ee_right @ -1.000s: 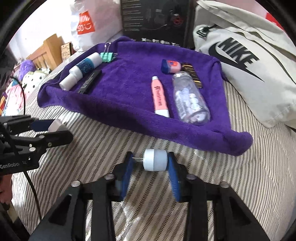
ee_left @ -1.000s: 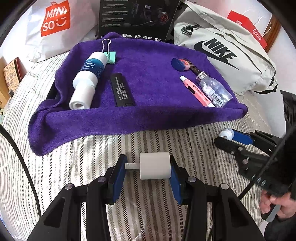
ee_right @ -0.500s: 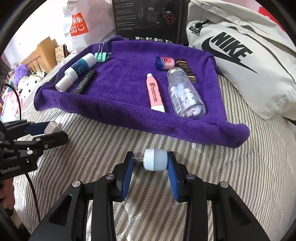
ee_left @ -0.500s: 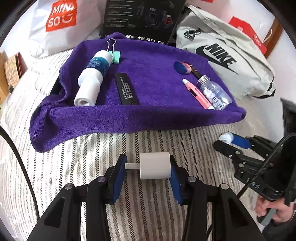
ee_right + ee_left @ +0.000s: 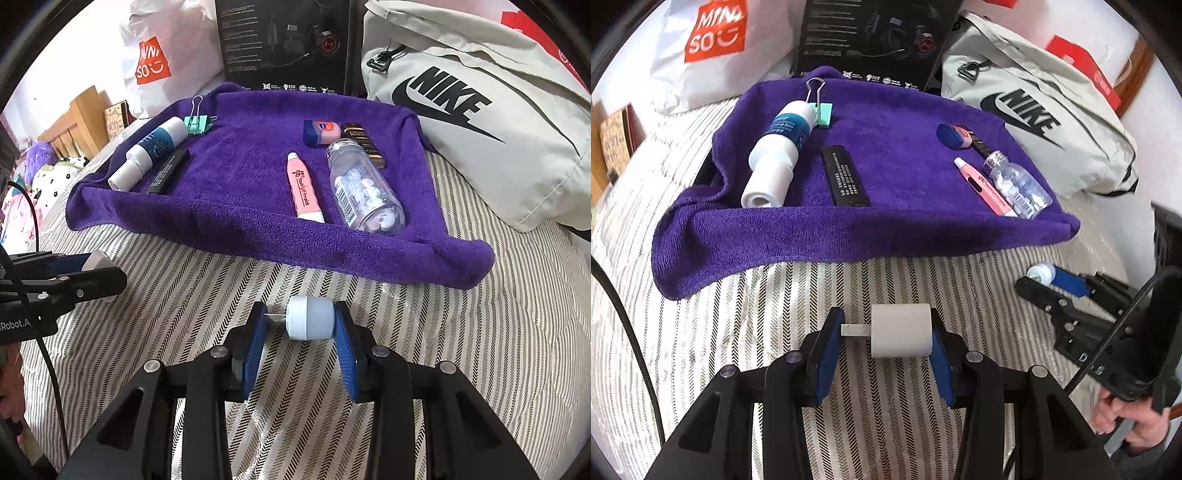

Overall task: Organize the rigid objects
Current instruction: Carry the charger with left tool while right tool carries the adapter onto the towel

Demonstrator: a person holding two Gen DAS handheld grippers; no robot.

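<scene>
My left gripper [image 5: 884,328] is shut on a white charger plug [image 5: 900,335], one pad on its metal prongs and the other on its flat end, just above the striped bedcover. My right gripper [image 5: 299,319] is shut the same way on a smaller pale blue plug [image 5: 310,318]. Beyond both lies a purple towel [image 5: 886,229]. It carries a white and blue bottle [image 5: 775,158], a green binder clip [image 5: 822,110], a black bar [image 5: 844,175], a pink tube [image 5: 982,186], a clear pill bottle [image 5: 1015,184] and a blue and pink tin [image 5: 955,134].
Behind the towel stand a white shopping bag [image 5: 701,44], a black box [image 5: 871,37] and a grey Nike bag [image 5: 1045,122]. A wooden headboard and soft toys [image 5: 55,162] lie far left in the right wrist view. A hand [image 5: 1126,421] grips the right tool's handle.
Both grippers keep their plugs at the same width. The right wrist view has rolled and shifted slightly, and the right gripper sits a little lower in the left wrist view.
</scene>
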